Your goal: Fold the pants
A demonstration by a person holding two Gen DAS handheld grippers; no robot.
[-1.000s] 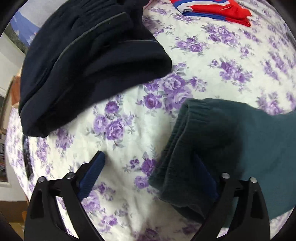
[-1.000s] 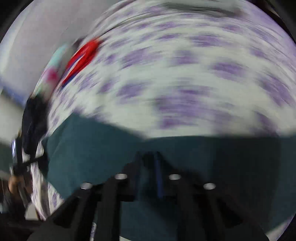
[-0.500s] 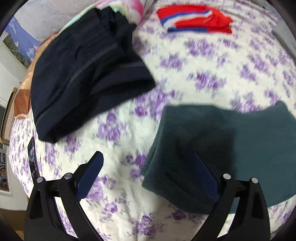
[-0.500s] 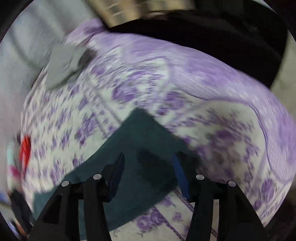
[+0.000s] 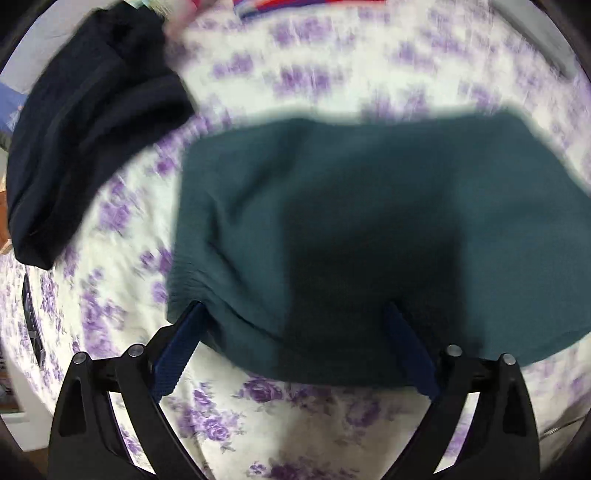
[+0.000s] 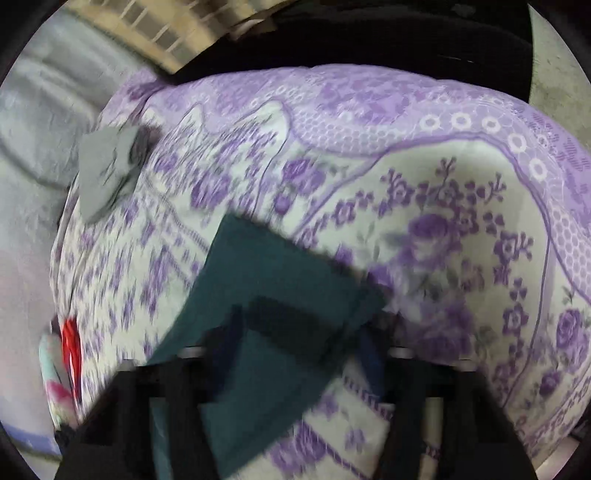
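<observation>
Left wrist view: blurred by motion.
Left gripper (image 5: 293, 325): jaws spread wide, gripping nothing, pointing steeply down at the bed.
Pants (image 5: 369, 192): dark teal, folded into a broad flat block, lying just ahead of and between the two fingers; their near edge runs under the blue pads.
Bedsheet (image 5: 295, 424): white with purple flowers, under everything.
Dark navy garment (image 5: 85, 122): ahead and to the left, apart from the pants.
Red striped garment (image 5: 295, 5): far ahead, at the top edge.
Right wrist view: also blurred.
Right gripper (image 6: 299, 343): jaws have just been closing; they appear apart, with a corner of the pants (image 6: 273, 273) between them.
Bedsheet border (image 6: 443, 206): ahead and to the right.
Grey cloth (image 6: 107, 173): far ahead on the left.
</observation>
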